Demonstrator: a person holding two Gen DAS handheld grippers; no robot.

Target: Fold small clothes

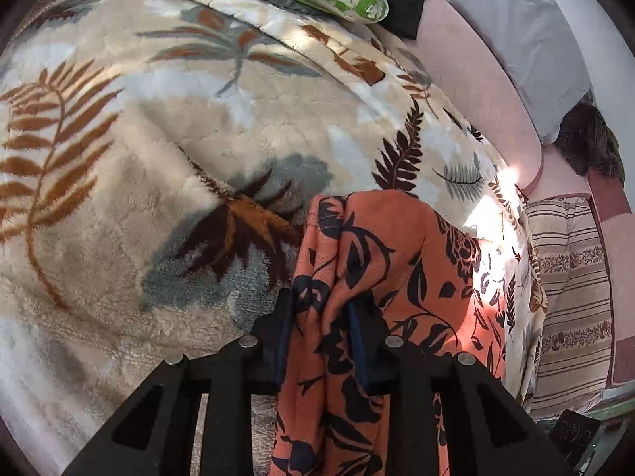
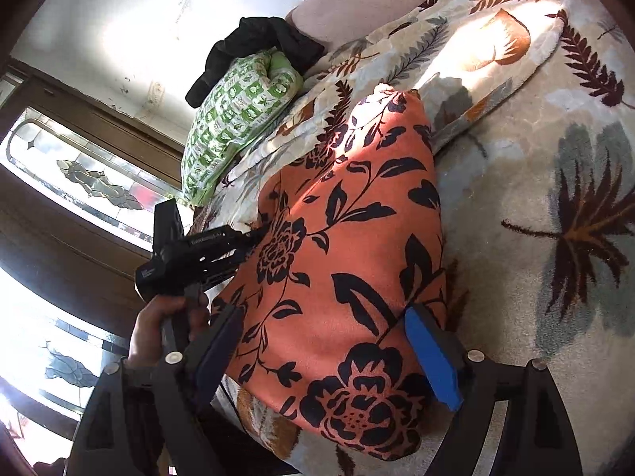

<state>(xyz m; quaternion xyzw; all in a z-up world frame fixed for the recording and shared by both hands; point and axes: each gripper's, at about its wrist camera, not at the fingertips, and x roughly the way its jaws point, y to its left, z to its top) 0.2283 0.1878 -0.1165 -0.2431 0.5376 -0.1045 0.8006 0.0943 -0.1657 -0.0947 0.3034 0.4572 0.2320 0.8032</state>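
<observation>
An orange garment with black flowers (image 2: 349, 258) lies folded on a fleecy leaf-print blanket (image 2: 535, 198). My left gripper (image 1: 321, 309) is shut on a bunched edge of the garment (image 1: 397, 258), and cloth hangs down between its fingers. In the right wrist view the left gripper (image 2: 254, 234) meets the garment's left edge, held by a hand (image 2: 158, 317). My right gripper (image 2: 325, 337) is open, its blue pads (image 2: 432, 353) spread wide over the near end of the garment, one at each side edge.
A green and white pillow (image 2: 230, 119) and a black piece of clothing (image 2: 254, 43) lie at the blanket's far end. A grey pillow (image 1: 516, 39) rests on the pink sheet (image 1: 468, 79). A striped cloth (image 1: 571, 277) hangs off the bed's edge. A dark wooden door with glass panes (image 2: 79, 174) stands on the left.
</observation>
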